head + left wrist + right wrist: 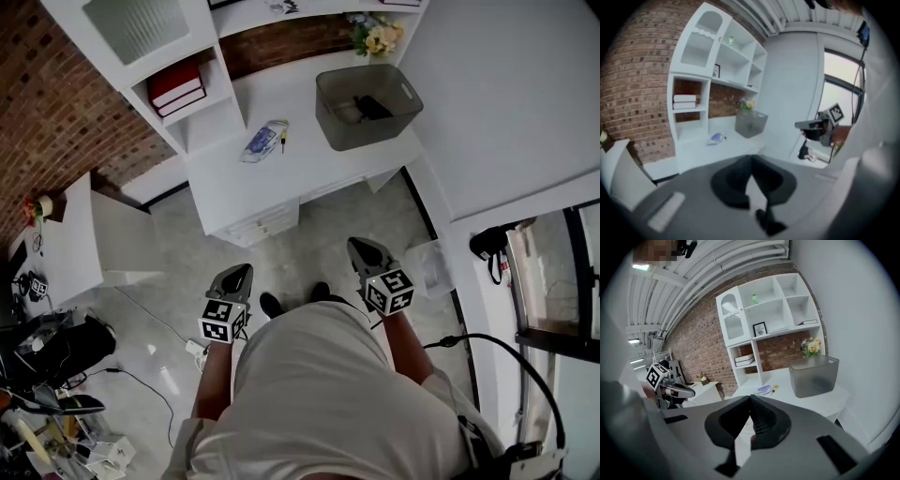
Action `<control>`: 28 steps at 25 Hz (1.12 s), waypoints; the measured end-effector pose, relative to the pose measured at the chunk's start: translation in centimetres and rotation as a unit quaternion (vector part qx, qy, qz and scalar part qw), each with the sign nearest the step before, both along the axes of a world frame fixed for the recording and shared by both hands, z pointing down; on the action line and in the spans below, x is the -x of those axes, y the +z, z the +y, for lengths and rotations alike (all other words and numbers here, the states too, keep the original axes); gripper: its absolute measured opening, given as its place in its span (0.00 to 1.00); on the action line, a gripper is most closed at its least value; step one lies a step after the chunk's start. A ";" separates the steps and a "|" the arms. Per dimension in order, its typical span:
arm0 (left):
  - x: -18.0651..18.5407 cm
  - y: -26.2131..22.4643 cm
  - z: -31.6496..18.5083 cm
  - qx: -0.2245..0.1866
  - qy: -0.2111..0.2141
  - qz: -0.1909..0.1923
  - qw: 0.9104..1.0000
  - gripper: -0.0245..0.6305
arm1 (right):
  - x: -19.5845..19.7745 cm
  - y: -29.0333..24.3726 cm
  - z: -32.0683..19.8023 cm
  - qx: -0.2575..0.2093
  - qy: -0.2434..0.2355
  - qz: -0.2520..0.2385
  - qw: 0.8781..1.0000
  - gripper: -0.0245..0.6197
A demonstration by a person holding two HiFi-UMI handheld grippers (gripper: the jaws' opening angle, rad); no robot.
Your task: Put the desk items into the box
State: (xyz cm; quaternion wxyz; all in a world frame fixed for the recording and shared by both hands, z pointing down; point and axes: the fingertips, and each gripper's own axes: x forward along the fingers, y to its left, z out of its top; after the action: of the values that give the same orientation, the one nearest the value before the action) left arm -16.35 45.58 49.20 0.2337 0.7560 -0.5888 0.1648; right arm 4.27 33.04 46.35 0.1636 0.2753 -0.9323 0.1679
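Observation:
A grey translucent box (368, 105) stands on the right part of the white desk (309, 169), with a dark item inside it. A bluish packet (261, 141) and a small yellow-handled tool (282, 141) lie left of the box. I stand on the floor well short of the desk. My left gripper (246, 269) and right gripper (357, 243) are held low in front of me, both shut and holding nothing. The left gripper view shows the box (751, 124) and packet (716, 138) far beyond its touching jaws. The right gripper view shows the box (814, 376) and packet (764, 389) in the distance.
A white shelf unit with red books (176, 87) rises at the desk's left, and flowers (378, 36) stand behind the box. A white side table (70, 239) is at my left. Cables and clutter (56, 403) cover the floor's lower left. A small bin (433, 265) sits by the right wall.

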 end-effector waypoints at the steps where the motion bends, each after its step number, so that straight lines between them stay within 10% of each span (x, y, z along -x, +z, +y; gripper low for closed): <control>1: -0.2 0.0 -0.1 0.000 -0.001 -0.001 1.000 0.04 | -0.2 0.0 -0.1 0.000 -0.001 0.000 1.000 0.04; 28: -6.4 -0.1 -4.1 -0.013 -0.050 -0.020 0.998 0.04 | -8.1 1.7 -3.1 0.004 -0.060 0.011 0.998 0.04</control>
State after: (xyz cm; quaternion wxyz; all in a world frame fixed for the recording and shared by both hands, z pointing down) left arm -9.90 41.52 49.10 0.2201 0.7252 -0.6323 0.1608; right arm 12.37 29.97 48.07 0.1852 0.2198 -0.9447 0.1582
